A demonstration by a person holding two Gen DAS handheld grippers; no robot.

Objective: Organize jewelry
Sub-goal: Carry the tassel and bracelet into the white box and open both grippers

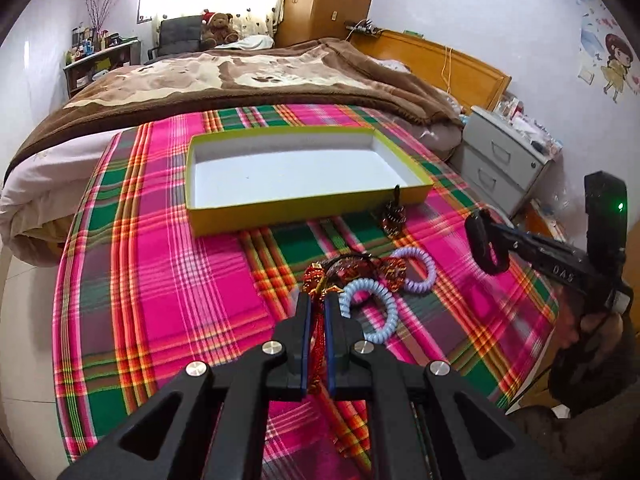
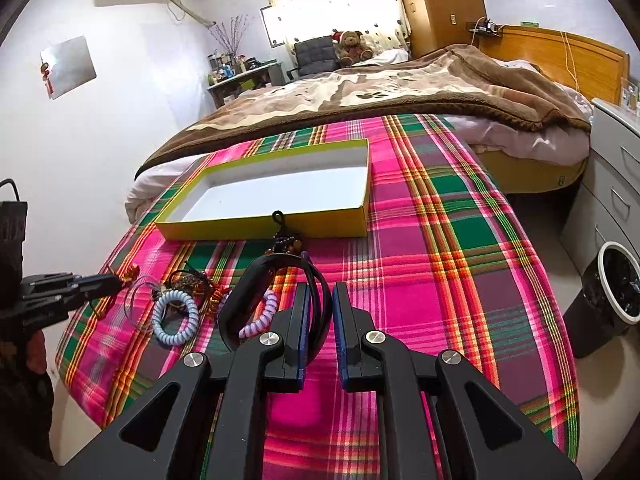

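Step in hand: pick-up, w/ both grippers loaded, nothing in the box yet. My left gripper (image 1: 318, 304) is clamped on the red tassel ornament (image 1: 318, 280), at the near side of the plaid cloth (image 1: 160, 280). My right gripper (image 2: 320, 300) has fingers close together around the black band (image 2: 256, 280); it looks lifted, approx. over the pile. The blue coil tie (image 1: 374, 308), purple coil tie (image 1: 420, 272) and beaded charm (image 1: 394, 216) lie near. Next, I think: carry both far-ward to the yellow box (image 1: 280, 210), over its near wall, then open.
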